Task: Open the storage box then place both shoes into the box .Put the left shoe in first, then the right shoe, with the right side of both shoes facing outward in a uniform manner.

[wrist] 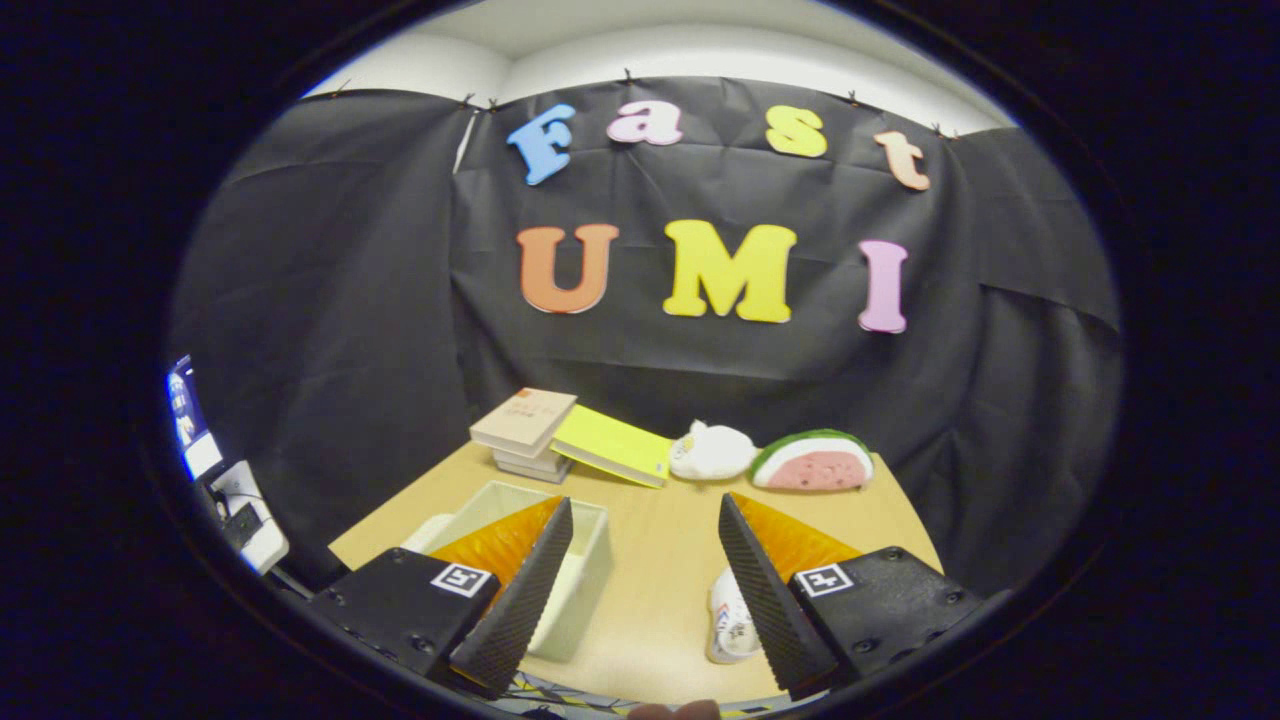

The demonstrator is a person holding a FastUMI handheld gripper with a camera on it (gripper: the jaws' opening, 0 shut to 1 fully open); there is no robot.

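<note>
The storage box [570,570] sits on the counter [660,560], a pale, open-topped rectangular bin with its rim showing and its inside partly hidden behind the left finger. A white rounded shape [428,532] lies against its far left side; what it is cannot be told. One white shoe [730,622] lies on the counter just beside the right finger, partly hidden behind it, well apart from the box across a bare strip of wood.

The gripper [645,590] hangs above the near edge of the counter with its jaws spread wide and nothing between them. The left finger overlaps the box, the right finger overlaps the shoe.

Beyond the fingers, at the far side of the counter, a stack of books [525,430] stands to the left, with a yellow notebook [612,447] leaning against it. Next to the notebook lies a white plush toy [712,452], and just beside that a watermelon-slice cushion [812,462]. The black cloth wall [330,300] rises behind them. Off the counter's left side a white device [245,510] with a lit screen [188,415] stands against the cloth.
</note>
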